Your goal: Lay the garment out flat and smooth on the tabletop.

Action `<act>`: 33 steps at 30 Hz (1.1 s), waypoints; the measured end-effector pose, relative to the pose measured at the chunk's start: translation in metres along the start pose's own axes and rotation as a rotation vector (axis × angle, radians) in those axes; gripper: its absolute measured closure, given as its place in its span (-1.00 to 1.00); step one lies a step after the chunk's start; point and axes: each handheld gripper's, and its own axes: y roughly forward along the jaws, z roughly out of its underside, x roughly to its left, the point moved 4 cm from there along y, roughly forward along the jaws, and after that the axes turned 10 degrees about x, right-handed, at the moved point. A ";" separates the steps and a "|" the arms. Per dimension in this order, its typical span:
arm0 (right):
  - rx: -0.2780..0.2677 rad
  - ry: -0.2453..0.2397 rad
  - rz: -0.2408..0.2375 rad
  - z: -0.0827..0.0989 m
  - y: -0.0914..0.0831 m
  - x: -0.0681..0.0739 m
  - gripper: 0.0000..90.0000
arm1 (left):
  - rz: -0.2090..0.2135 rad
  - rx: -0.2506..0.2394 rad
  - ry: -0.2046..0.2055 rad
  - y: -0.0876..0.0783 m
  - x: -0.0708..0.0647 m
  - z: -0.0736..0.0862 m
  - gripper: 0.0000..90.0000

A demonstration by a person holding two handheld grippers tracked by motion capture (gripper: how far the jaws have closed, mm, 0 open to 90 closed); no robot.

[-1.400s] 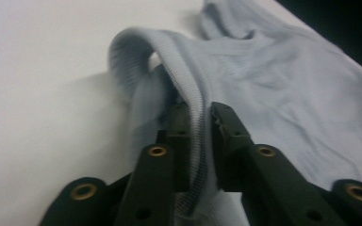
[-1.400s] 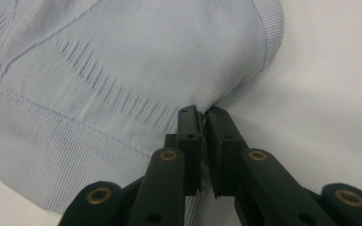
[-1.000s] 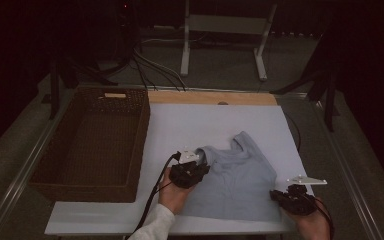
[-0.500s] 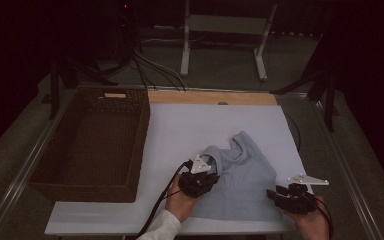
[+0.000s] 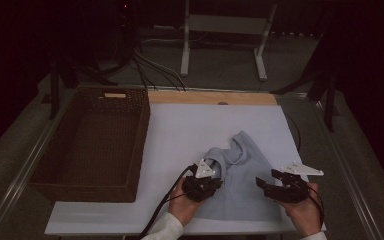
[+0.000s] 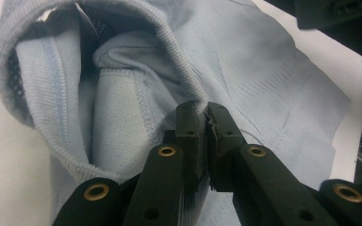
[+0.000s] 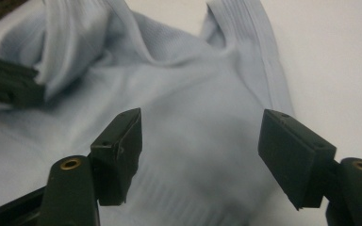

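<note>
While you look down from the high view, your pale blue knitted garment lies crumpled on the white tabletop, toward its near right part. Your left hand-held gripper sits at the garment's left edge, where the fabric is bunched up. Your right hand-held gripper hovers at the garment's right edge, well apart from the left one. A dark brown woven rectangular basket stands on the left side of the tabletop, apart from the cloth.

From the left gripper view, your left hand-held gripper is clamped tight on a ribbed hem of the pale blue knitted garment; the hem runs up out of the jaws and curls over a folded opening.

From the right gripper view, your right hand-held gripper stands with its jaws wide, and they have just been opening. Nothing is pinched between them; the pale blue knitted garment lies beyond and below, with white tabletop to its right.
</note>
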 end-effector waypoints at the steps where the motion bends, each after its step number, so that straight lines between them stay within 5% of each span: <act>1: -0.005 -0.009 -0.003 -0.003 0.001 0.002 -0.31 | 0.001 -0.001 -0.001 0.001 -0.001 0.000 0.89; 21: -0.065 -0.195 -0.052 -0.048 0.025 0.055 -0.13 | 0.015 0.023 0.020 0.008 -0.008 0.007 0.90; 33: -0.018 -0.291 -0.032 -0.059 0.044 0.082 0.06 | 0.019 0.024 0.025 0.009 -0.010 0.007 0.89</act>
